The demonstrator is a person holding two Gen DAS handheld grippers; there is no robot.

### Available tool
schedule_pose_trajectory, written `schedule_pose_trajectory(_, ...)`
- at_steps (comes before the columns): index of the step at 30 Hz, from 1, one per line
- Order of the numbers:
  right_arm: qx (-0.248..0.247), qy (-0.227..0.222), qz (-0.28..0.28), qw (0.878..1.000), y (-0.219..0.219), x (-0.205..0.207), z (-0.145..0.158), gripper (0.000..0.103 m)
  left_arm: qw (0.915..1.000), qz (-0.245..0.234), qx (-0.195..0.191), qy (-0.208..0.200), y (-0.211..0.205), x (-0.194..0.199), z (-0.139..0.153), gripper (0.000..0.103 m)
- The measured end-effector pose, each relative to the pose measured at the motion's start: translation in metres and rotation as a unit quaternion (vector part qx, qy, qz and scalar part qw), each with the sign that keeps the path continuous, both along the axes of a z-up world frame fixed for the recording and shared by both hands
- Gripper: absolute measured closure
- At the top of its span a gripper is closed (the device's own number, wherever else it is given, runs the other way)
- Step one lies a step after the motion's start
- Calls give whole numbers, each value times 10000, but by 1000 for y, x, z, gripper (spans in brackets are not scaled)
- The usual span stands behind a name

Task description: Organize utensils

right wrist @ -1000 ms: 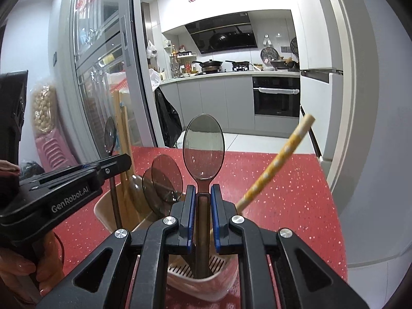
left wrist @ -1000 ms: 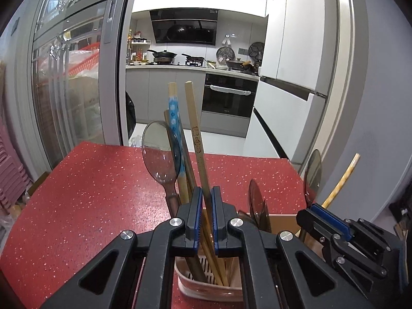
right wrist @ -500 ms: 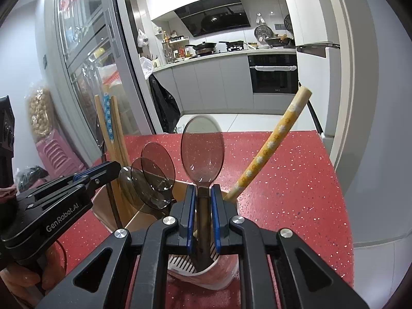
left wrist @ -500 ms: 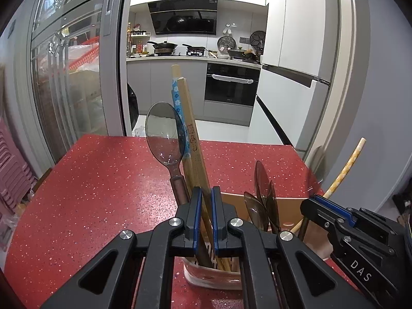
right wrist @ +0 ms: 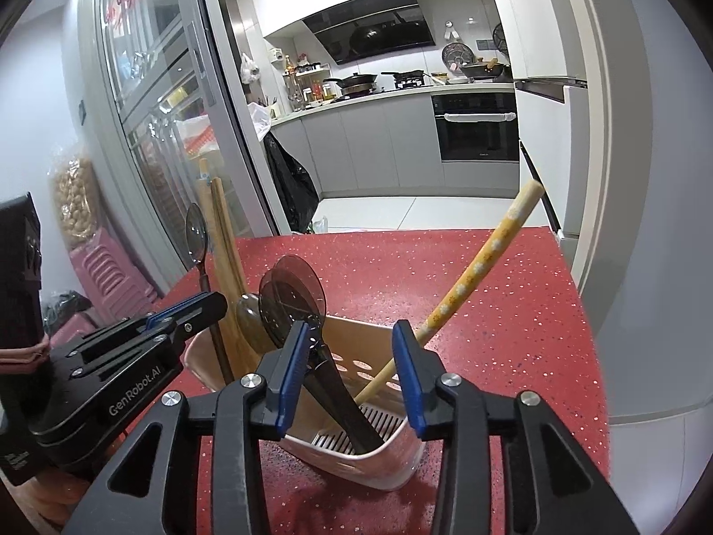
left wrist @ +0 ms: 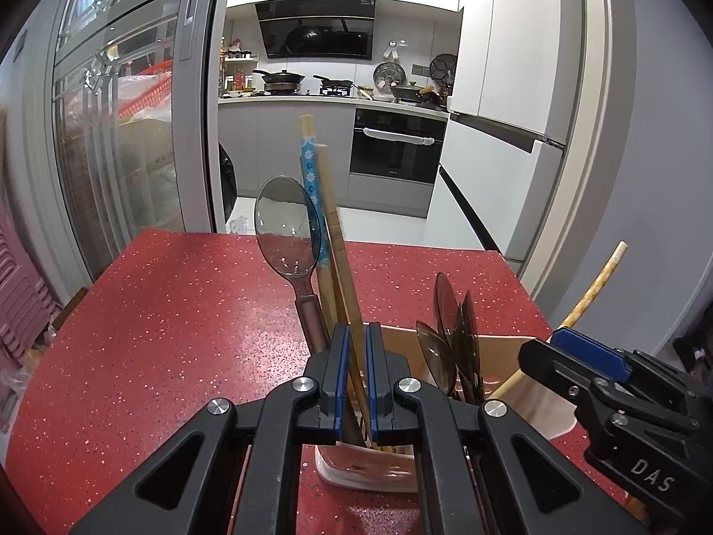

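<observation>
A beige utensil holder stands on the red speckled table. My left gripper is shut on a wooden chopstick that stands in the holder beside a blue-patterned chopstick and a clear spoon. My right gripper is open above the holder's right compartment. Dark translucent spoons stand in it, one handle resting against my left finger pad. A yellow-patterned chopstick leans out to the right.
The red table ends at its far edge before a kitchen doorway. A glass sliding door stands at the left. Pink stools sit on the floor left of the table.
My right gripper opened and let go of the dark spoon, which now stands in the holder. My left gripper stays shut on the chopstick and has lowered slightly.
</observation>
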State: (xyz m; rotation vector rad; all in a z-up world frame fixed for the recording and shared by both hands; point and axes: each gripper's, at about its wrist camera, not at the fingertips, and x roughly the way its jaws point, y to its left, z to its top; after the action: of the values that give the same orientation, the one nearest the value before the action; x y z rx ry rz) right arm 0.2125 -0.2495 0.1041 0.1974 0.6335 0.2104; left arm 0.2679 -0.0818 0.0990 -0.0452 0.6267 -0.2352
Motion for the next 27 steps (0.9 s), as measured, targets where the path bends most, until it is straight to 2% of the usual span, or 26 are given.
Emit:
schedule_pose_trajectory(9,54,21,-59,10000,-2,-12,6,56,9996,-92,-266,91,10,2,0,71)
schedule_pose_trajectory(27,119,274,-107,9995,-3,-24,4,55,9997,199,-68,143,30,-7,1,71)
